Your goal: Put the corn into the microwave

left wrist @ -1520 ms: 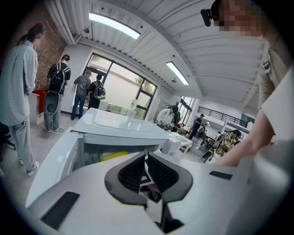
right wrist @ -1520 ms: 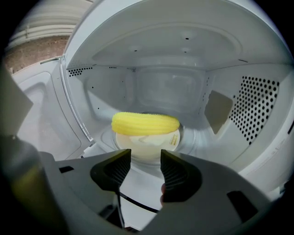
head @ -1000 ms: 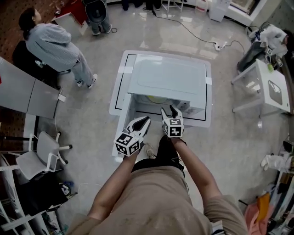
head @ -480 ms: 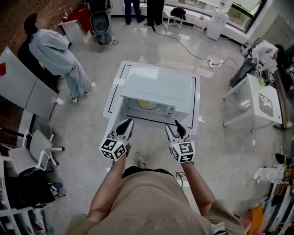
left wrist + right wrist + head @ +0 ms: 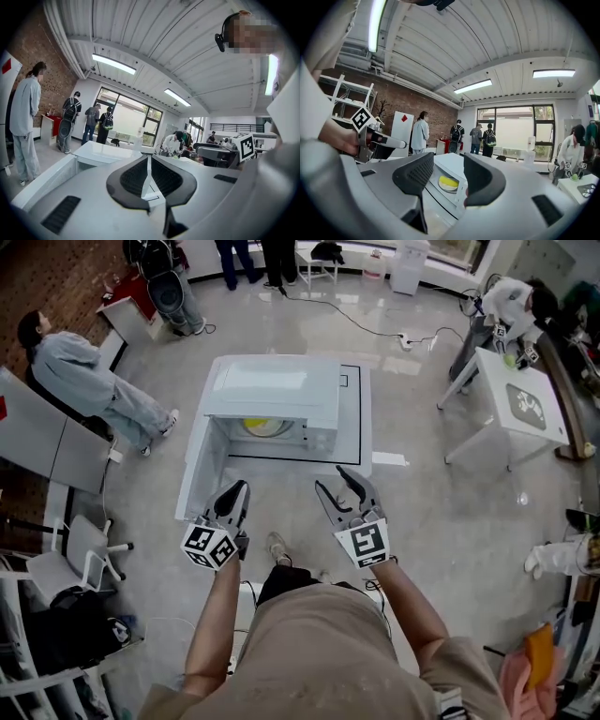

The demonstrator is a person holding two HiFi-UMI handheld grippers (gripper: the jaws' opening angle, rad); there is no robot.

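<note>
The white microwave stands on a low white table with its front open. Inside it the yellow corn lies on a plate; the right gripper view also shows the corn in the cavity. Both grippers hang in front of the table, apart from the microwave. My left gripper has its jaws together on nothing, its pads meeting. My right gripper is open and empty, with the microwave seen between its fingers.
A person in grey stands left of the table, and more people stand at the back. A small white side table is at the right. A chair sits at the near left. A cable runs across the floor.
Both grippers have drawn back from the microwave's opening towards my body and spread apart. The right gripper's jaws now stand wider. The corn stays inside.
</note>
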